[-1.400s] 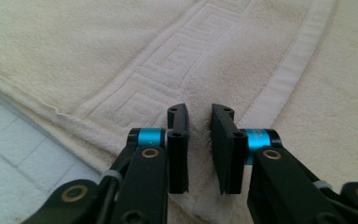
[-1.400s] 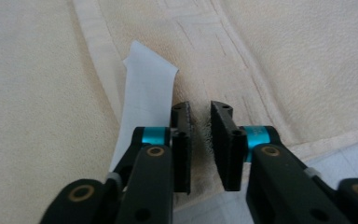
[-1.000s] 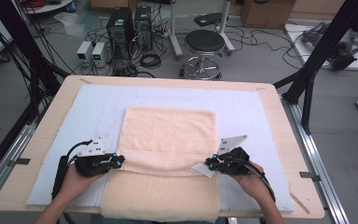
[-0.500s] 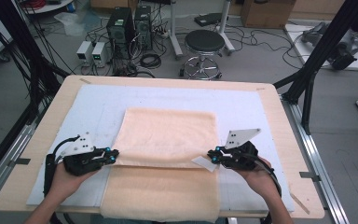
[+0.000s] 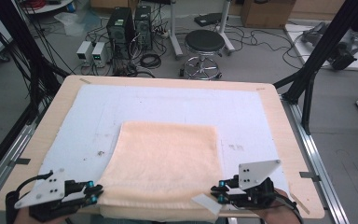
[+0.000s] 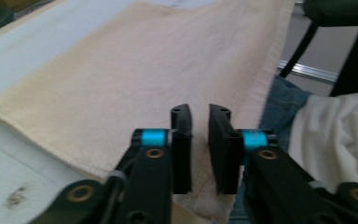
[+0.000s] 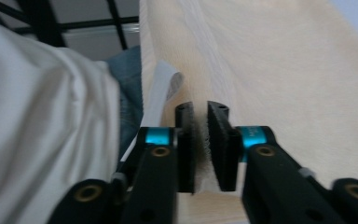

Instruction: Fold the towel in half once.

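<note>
A peach towel (image 5: pixel 168 163) lies folded flat on the white mat (image 5: pixel 121 102), its near edge at the table's front edge. My left gripper (image 5: pixel 95 191) sits at the towel's near left corner and my right gripper (image 5: pixel 216 191) at its near right corner, beside a white label (image 5: pixel 205 203). In the left gripper view the gripper (image 6: pixel 199 116) shows a narrow gap over the towel (image 6: pixel 121 70), with nothing pinched. The right gripper (image 7: pixel 200 112) also stands slightly apart above the towel (image 7: pixel 270 70), near the label (image 7: pixel 165 88). Both pairs of jaws have just been opening.
The wooden table (image 5: pixel 279 121) ends just behind the grippers, where the person's jeans (image 6: pixel 279 102) and white shirt (image 7: pixel 42 116) are. Black frame posts (image 5: pixel 317 56) stand at the right. A stool (image 5: pixel 205 46) and computer boxes (image 5: pixel 121 28) are on the floor beyond.
Both grippers have drawn back to the table's front edge, bringing the towel's folded layer with them. That layer now lies flat, and both pairs of jaws have parted from it.
</note>
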The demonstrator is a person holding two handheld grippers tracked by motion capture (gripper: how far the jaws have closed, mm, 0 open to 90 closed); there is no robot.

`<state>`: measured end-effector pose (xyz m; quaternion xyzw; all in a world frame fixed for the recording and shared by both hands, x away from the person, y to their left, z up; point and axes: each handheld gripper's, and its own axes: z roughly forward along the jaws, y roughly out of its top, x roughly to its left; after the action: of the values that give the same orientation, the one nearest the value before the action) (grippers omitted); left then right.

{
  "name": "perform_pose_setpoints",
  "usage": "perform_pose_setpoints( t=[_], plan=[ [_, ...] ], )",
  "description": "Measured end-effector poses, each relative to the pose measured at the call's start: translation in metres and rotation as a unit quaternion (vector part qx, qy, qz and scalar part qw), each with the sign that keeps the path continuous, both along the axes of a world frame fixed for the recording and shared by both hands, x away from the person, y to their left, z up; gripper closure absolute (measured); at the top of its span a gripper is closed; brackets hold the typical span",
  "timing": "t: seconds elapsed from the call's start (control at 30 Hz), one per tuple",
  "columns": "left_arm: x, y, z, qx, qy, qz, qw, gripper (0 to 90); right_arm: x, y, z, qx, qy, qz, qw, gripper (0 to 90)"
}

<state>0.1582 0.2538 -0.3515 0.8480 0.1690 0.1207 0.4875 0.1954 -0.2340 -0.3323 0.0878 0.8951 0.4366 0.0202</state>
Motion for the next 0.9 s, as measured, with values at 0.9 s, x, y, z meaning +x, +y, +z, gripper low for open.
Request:
perform_pose_setpoints(
  t=[0.9],
  plan=[
    [0.223, -0.024, -0.048, 0.005, 0.077, 0.193, 0.9782, 45.1, 0.191, -0.009, -0.053, -0.038, -0.015, -0.228, 0.9729, 44.9]
  ],
)
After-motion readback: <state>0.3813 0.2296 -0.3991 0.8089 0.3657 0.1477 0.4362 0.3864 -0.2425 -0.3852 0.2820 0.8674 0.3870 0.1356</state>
